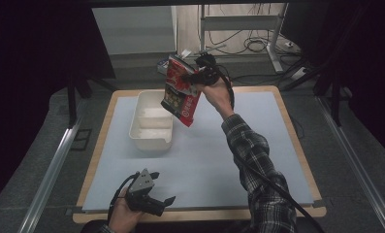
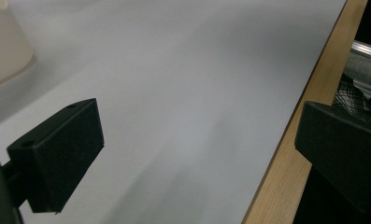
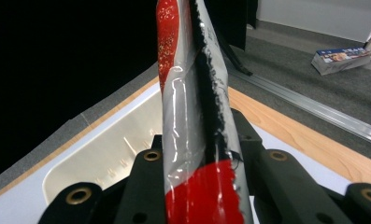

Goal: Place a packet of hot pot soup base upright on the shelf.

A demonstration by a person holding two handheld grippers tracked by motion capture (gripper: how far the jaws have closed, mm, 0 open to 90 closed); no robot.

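High view: the right gripper [image 1: 192, 77] is raised above the far half of the table [image 1: 287, 121], clamped on the upper part of a red snack bag [image 1: 180, 94]. The bag hangs tilted in the air, its lower corner just over the right rim of the white bin [image 1: 151, 124], without touching it as far as can be told. The bin stands on the left-centre of the grey mat [image 1: 209, 160], well in from the left wooden edge and short of the far edge. To the right of the bin the mat lies bare out to the right edge, crossed by the person's checked sleeve [image 1: 253, 160].

Near the front edge, the left gripper [image 1: 162, 201] rests low over the mat, held by the left hand [image 1: 124, 216], well apart from the bin and the bag. In the left gripper view its two black jaws stand wide apart with bare mat between them; the wooden table edge [image 2: 286, 163] runs up under the right-hand jaw, and a corner of the bin [image 2: 5, 51] shows at top left.

In the right gripper view the jaws press the bag [image 3: 197, 140] from both sides; the bag stands upright between them, with the bin [image 3: 108, 154] below and the wooden edge [image 3: 309, 140] beyond.
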